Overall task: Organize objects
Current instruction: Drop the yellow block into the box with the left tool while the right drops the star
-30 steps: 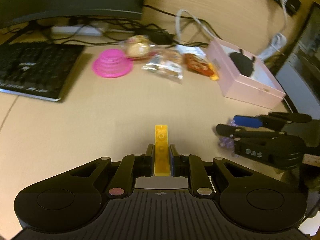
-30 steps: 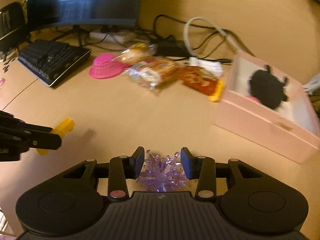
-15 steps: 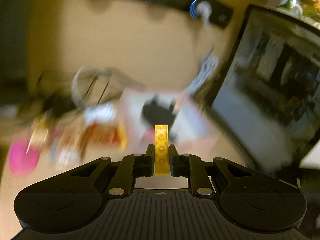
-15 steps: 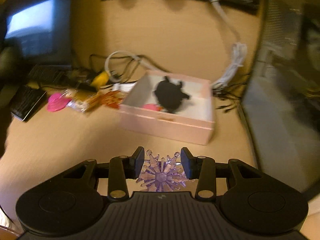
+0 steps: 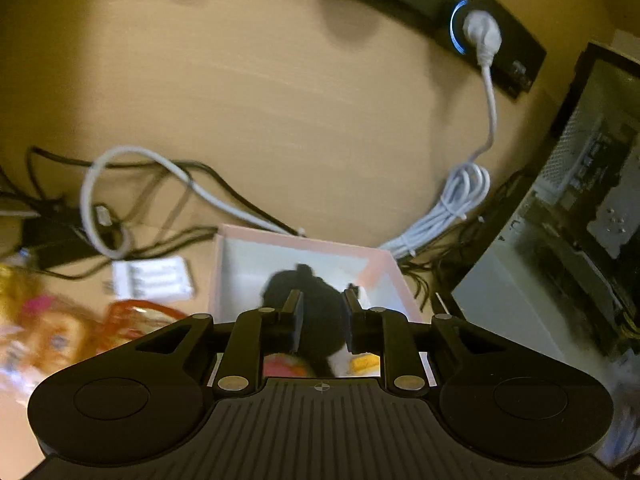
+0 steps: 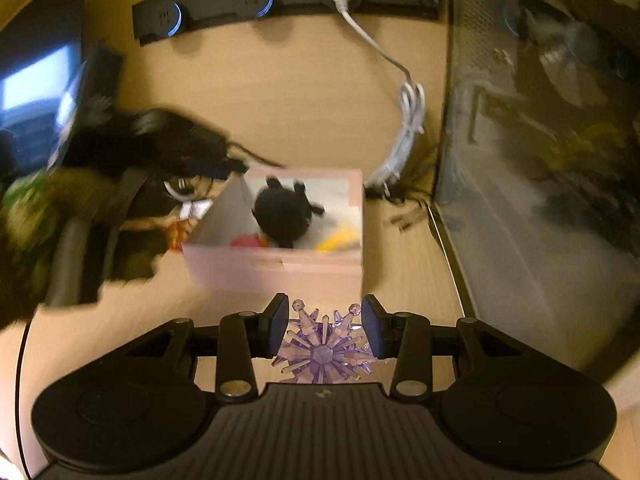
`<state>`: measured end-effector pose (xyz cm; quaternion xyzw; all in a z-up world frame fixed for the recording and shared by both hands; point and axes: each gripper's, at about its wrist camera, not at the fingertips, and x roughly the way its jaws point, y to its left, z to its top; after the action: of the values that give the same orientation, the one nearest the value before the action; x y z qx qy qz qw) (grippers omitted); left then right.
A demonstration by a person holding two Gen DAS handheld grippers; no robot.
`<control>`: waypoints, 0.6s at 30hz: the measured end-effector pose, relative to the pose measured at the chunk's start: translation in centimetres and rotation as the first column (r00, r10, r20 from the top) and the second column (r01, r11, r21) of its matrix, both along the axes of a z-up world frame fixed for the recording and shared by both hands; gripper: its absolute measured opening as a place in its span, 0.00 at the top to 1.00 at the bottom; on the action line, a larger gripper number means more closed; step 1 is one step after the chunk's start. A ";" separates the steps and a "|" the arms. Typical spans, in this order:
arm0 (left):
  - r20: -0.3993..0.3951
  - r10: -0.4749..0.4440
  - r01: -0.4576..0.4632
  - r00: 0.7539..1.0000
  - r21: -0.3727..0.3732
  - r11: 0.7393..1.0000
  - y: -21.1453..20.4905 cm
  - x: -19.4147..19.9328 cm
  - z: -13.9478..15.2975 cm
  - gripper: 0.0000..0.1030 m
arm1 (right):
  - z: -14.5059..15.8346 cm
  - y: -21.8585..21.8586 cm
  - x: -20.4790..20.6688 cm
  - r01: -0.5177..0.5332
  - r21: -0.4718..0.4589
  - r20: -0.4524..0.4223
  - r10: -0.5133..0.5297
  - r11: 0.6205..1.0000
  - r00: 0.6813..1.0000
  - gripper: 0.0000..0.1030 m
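A pink box [image 6: 276,270] stands on the desk; it also shows in the left wrist view [image 5: 304,244]. Inside lie a black plush toy [image 6: 282,212], a pink item [image 6: 246,241] and a yellow brick [image 6: 338,240]. In the left wrist view the yellow brick [image 5: 365,362] lies in the box below my left gripper [image 5: 322,324], which is open and empty above the black plush [image 5: 320,312]. My right gripper [image 6: 325,330] is shut on a purple spiky crystal toy [image 6: 324,350], just in front of the box.
Snack packets [image 5: 132,312] and a white card [image 5: 152,280] lie left of the box. Black and white cables [image 5: 448,208] run behind it. A computer case [image 6: 540,160] stands at the right. A power strip [image 6: 280,0] is on the wall.
My left gripper has opened over the box and the yellow brick now lies inside. My right gripper has moved closer to the box with the crystal toy.
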<state>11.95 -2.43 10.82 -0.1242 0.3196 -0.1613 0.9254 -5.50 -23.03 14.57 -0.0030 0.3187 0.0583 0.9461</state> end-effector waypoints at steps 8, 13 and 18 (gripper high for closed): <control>-0.002 0.034 -0.033 0.999 0.176 0.984 6.2 -8.8 -1.1 0.78 | 3.3 1.9 10.1 -0.072 0.039 0.089 0.069 0.997 0.994 0.62; -0.111 0.151 -0.129 0.982 0.183 0.975 10.9 -12.1 -3.8 0.78 | 1.5 3.8 15.6 -0.072 0.028 0.025 0.071 0.997 0.997 0.23; -0.174 0.227 -0.191 0.958 0.203 0.960 14.1 -13.7 -5.7 0.78 | -1.8 5.1 15.5 -0.071 0.040 -0.048 0.073 0.997 0.996 0.18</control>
<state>-1.76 11.70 5.15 -0.0864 0.4078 -0.0190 0.9088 9.96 -17.96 12.74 0.0048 0.3407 0.0987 0.9350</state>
